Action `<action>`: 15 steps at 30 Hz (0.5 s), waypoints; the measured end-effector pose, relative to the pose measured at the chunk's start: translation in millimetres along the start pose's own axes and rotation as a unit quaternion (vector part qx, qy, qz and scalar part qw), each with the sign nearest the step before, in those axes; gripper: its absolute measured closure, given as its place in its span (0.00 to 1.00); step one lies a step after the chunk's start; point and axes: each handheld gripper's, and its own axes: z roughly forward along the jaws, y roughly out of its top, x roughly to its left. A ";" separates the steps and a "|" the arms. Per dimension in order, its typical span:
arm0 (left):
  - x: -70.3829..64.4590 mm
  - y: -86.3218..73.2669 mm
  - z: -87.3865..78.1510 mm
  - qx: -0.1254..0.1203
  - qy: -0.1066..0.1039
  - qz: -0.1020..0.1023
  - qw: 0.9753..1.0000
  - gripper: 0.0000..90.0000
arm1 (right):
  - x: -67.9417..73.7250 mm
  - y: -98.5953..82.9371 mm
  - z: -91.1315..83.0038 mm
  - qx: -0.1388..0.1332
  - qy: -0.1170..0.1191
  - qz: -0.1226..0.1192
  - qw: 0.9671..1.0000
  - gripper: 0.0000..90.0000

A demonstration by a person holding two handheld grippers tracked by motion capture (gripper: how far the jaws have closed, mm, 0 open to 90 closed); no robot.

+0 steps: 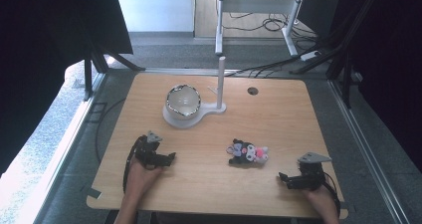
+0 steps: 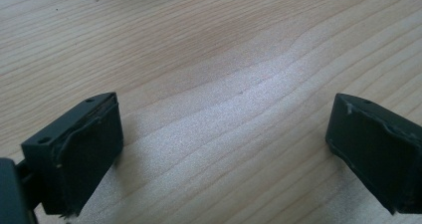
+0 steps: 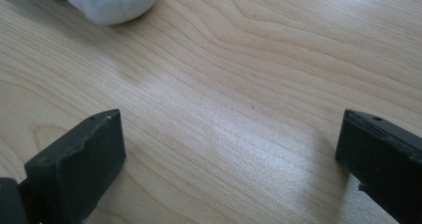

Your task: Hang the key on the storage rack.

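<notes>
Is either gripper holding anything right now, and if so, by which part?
Nothing is held. The left gripper and right gripper are both open over bare table; the plush toy lies apart from both.

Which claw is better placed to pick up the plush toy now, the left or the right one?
Probably the right claw: it lies open nearer the plush toy, whose white edge shows just ahead in its view. The left claw, also open, faces bare table.

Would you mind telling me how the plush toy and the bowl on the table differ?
The plush toy is dark with pink and white patches and lies flat on the bare table, nearer the right claw. The bowl is pale, round and open-topped, sits upright on a white stand farther back, and looks larger. Neither is held.
</notes>
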 end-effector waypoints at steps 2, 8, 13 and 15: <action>0.0 0.0 0.0 0.000 0.000 0.000 1.000 0.02 | 0.0 0.1 0.2 0.000 0.000 0.000 1.000 0.00; 0.0 0.0 0.0 0.000 0.000 0.000 1.000 0.02 | -0.4 0.3 0.3 -0.001 0.002 -0.001 1.000 0.00; 0.0 0.0 0.0 0.000 0.000 0.000 1.000 0.02 | -0.6 0.3 0.2 0.000 0.003 -0.001 1.000 0.00; 0.0 0.0 0.0 0.000 0.000 0.000 1.000 0.02 | -0.7 0.3 0.1 0.000 0.003 -0.001 1.000 0.00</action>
